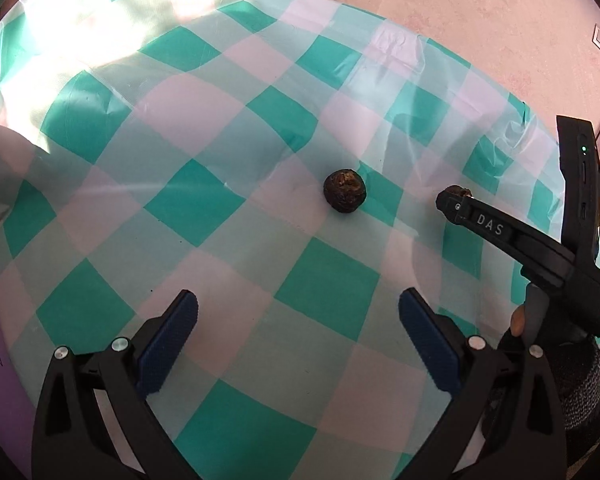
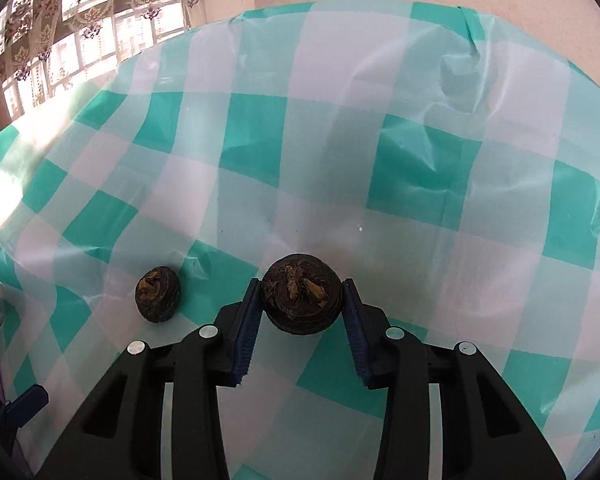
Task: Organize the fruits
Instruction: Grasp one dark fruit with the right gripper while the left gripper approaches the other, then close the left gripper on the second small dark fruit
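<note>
My right gripper [image 2: 302,300] grips a dark round fruit [image 2: 301,294], one blue pad pressed on each side. From the left wrist view only a sliver of that fruit [image 1: 456,191] shows past the fingertip. A second fruit [image 2: 158,294] lies on the checked cloth [image 2: 340,152], left of my right gripper and apart from it. My left gripper [image 1: 298,322] stands wide and holds nothing; the second fruit [image 1: 345,191] lies ahead of it. Both grippers' rear parts are cut off.

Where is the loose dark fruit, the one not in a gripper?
The loose fruit lies on the checked tablecloth, mid-frame in the left wrist view, ahead of the open left gripper.
</note>
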{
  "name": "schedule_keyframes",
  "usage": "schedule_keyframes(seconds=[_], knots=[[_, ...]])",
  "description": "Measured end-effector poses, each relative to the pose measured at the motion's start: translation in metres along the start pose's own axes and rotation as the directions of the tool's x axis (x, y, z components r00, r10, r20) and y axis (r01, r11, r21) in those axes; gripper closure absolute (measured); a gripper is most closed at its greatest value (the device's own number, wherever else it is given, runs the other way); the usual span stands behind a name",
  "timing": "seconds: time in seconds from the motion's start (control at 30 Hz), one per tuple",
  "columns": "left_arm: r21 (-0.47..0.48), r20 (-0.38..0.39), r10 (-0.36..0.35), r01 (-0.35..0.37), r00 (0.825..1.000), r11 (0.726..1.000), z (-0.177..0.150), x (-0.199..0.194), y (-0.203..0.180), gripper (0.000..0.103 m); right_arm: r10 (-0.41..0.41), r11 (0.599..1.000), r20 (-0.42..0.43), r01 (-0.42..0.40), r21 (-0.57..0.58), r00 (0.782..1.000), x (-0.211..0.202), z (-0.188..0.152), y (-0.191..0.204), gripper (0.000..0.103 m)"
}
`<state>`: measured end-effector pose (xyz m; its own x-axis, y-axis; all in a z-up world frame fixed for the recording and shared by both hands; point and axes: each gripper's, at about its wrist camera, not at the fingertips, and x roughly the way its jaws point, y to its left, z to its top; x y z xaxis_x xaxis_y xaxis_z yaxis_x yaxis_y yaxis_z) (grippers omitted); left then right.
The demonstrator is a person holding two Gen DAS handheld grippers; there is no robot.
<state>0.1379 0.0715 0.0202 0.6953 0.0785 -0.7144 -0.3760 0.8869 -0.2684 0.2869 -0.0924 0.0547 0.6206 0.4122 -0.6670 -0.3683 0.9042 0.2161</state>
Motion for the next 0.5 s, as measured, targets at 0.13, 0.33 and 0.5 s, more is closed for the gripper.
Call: schedule_keyframes(seconds=[0.13, 0.33, 0.5], knots=[[0.072, -0.036, 0.044, -0.042, 0.998, 0.997, 0.008, 0.014, -0.016, 0.002, 0.103, 0.957, 0.052, -0.113, 0.268, 0.993, -0.005, -0.008, -0.049, 0.063], [0.082, -0.056, 0.055, -0.05, 0.997, 0.995, 0.035, 0.046, -0.035, 0.002, 0.135, 0.961, 0.065, -0.146, 0.233, 0.989, -0.002, 0.002, -0.042, 0.063], [0.063, -0.088, 0.105, -0.1, 0.99, 0.993, 0.06, 0.078, -0.049, 0.006, 0.144, 0.959, 0.061, -0.154, 0.238, 0.988, 0.002, -0.002, -0.044, 0.063]])
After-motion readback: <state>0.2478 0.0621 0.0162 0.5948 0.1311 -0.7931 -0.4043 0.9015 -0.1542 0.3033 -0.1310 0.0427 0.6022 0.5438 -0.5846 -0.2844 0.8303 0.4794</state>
